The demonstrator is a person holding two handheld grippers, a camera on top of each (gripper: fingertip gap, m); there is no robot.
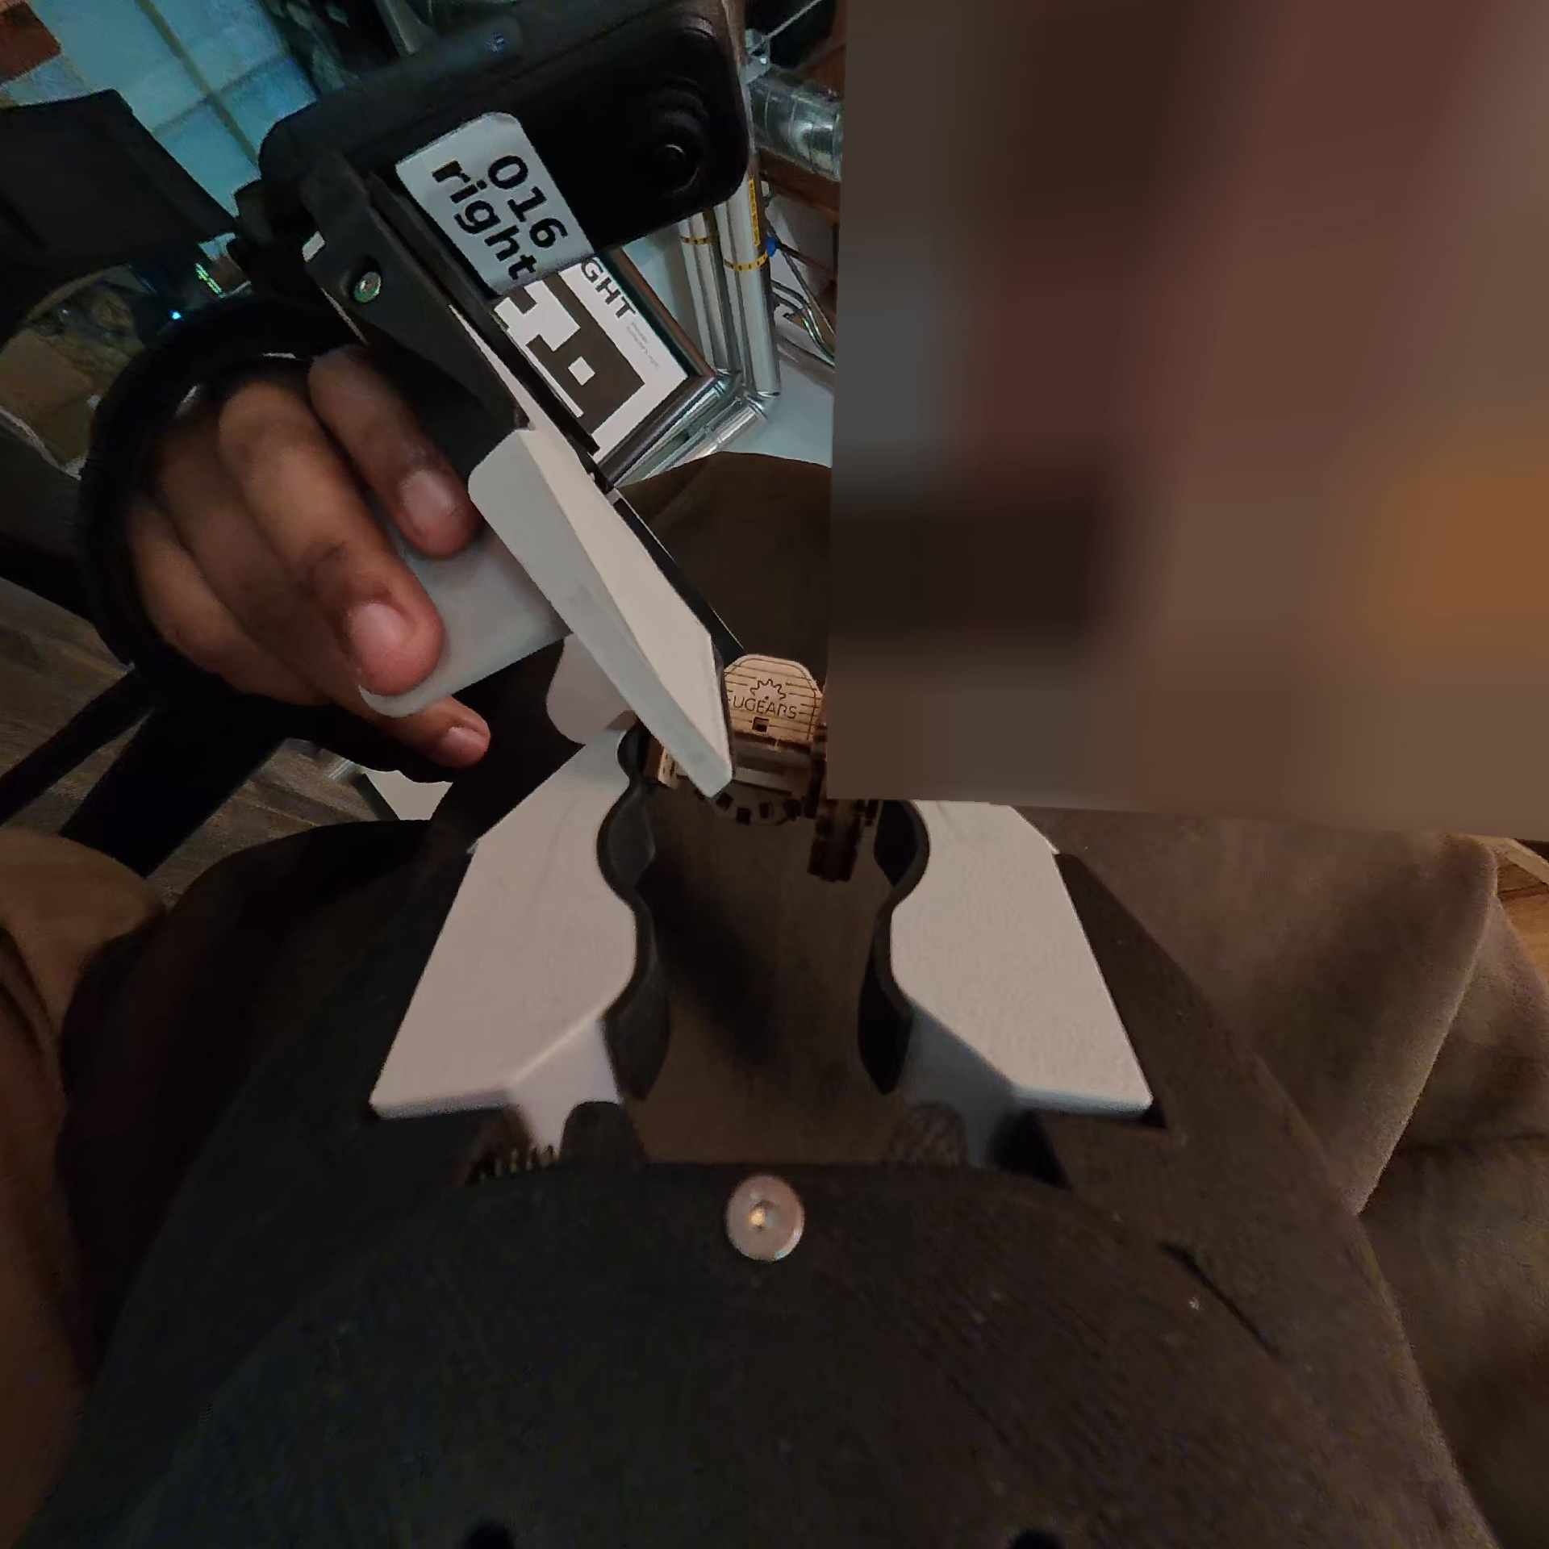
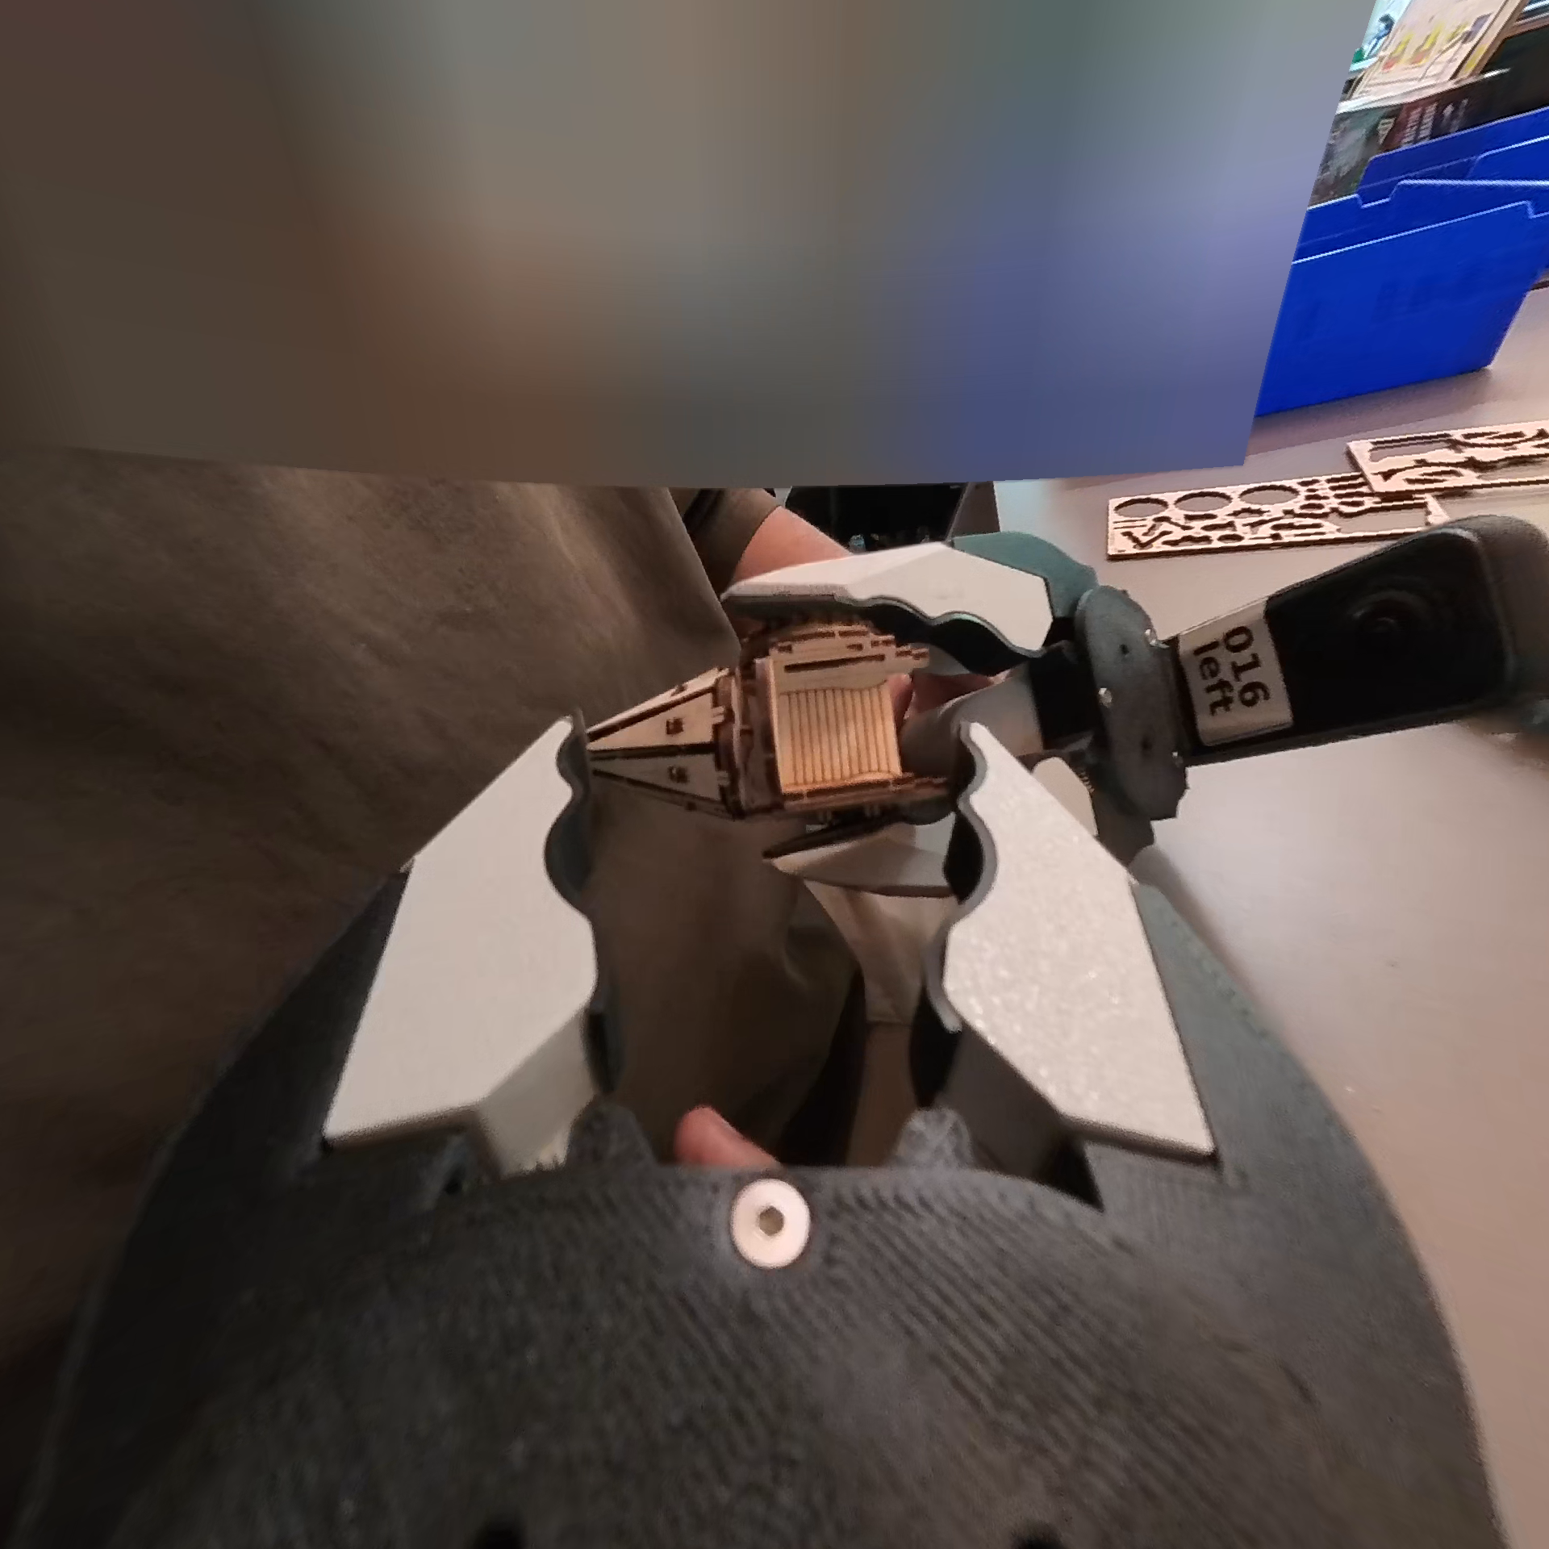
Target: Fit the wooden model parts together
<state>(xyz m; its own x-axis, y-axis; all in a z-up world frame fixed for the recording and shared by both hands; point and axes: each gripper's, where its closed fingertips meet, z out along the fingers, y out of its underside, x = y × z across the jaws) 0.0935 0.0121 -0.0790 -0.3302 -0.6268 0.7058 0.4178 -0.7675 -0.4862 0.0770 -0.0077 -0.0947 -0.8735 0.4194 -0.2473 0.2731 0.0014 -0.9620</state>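
Observation:
A small light wooden model point(image 2: 805, 721) with a pointed nose and a slatted panel is held in the air close to the person's body. My left gripper point(image 2: 758, 721) comes in from the right and is shut on it, one finger above and one below. My right gripper point(image 2: 775, 746) has its jaws wide apart along the model's length; the nose touches its left pad and the rear end meets its right pad. In the left wrist view the model point(image 1: 775, 721) sits at the tips of my left gripper point(image 1: 758, 788), and one finger of my right gripper point(image 1: 654, 738) covers its left part.
A grey table point(image 2: 1341, 964) lies to the right with flat wooden cut-out sheets point(image 2: 1257, 520) and a blue bin point(image 2: 1408, 277) behind them. The person's brown shirt point(image 2: 335, 670) is just behind the model. A hand point(image 1: 318, 545) grips the right gripper's trigger. My two grippers' fingertips are within a few centimetres of each other.

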